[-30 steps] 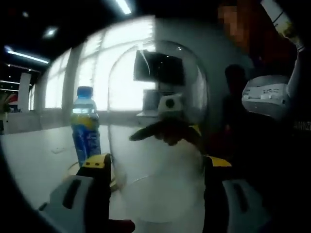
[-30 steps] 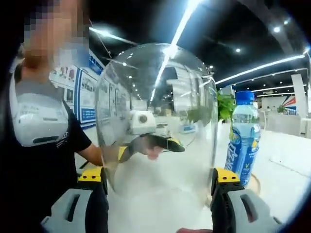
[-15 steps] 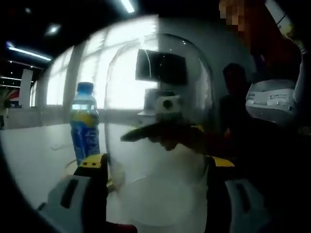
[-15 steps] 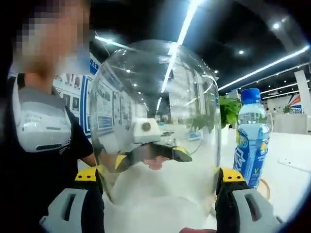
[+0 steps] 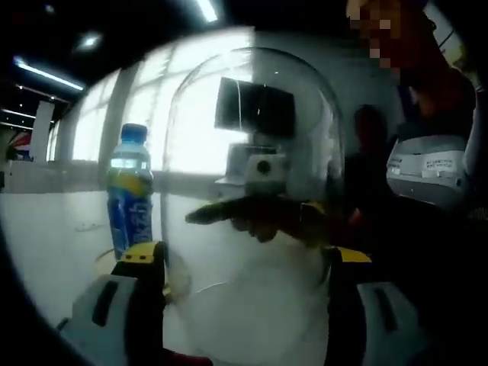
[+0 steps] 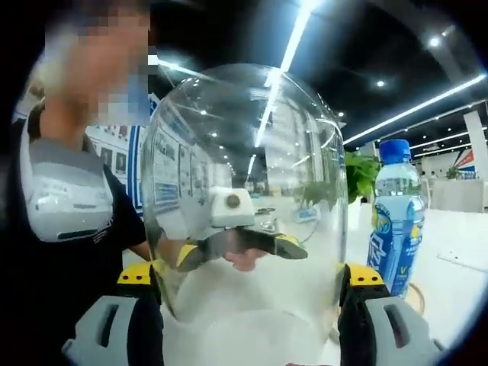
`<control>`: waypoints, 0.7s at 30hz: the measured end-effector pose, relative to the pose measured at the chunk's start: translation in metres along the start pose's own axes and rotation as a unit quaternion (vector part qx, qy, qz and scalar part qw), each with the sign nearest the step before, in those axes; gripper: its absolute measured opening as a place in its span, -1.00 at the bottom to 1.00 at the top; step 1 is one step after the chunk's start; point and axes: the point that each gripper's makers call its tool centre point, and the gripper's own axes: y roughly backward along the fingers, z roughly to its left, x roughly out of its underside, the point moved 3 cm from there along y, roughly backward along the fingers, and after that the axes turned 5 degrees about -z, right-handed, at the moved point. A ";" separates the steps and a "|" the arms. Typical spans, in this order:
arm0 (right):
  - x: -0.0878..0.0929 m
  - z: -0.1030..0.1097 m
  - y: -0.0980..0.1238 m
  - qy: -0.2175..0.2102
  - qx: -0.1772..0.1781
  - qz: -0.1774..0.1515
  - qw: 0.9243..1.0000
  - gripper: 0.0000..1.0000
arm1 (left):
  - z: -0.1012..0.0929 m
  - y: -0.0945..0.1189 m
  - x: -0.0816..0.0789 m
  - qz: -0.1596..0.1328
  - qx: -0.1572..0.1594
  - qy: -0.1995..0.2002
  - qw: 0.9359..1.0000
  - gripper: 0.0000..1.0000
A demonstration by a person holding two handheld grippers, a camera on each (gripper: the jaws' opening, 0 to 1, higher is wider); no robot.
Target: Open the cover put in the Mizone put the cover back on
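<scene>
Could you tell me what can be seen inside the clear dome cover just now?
Nothing sits inside the clear dome cover. Through its glass show the opposite tongs and the room. The Mizone bottle stands outside, beside it. The table under its base is hidden from view.

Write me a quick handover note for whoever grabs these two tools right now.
Left tool: jaws either side of the clear cover, one at each wall.
Right tool: the same, from the opposite side. Whether either is clamped tight is unclear through the glass.
Bottle: upright on the white table, capped, beside the cover and outside it.
Done: both tools are on the cover.
Left: put the bottle where the cover goes, set the cover down over it, let go.
</scene>
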 end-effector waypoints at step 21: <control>0.002 -0.003 -0.002 -0.018 0.016 -0.030 0.999 0.80 | 0.000 -0.008 -0.005 -0.018 -0.013 -0.013 1.000 0.65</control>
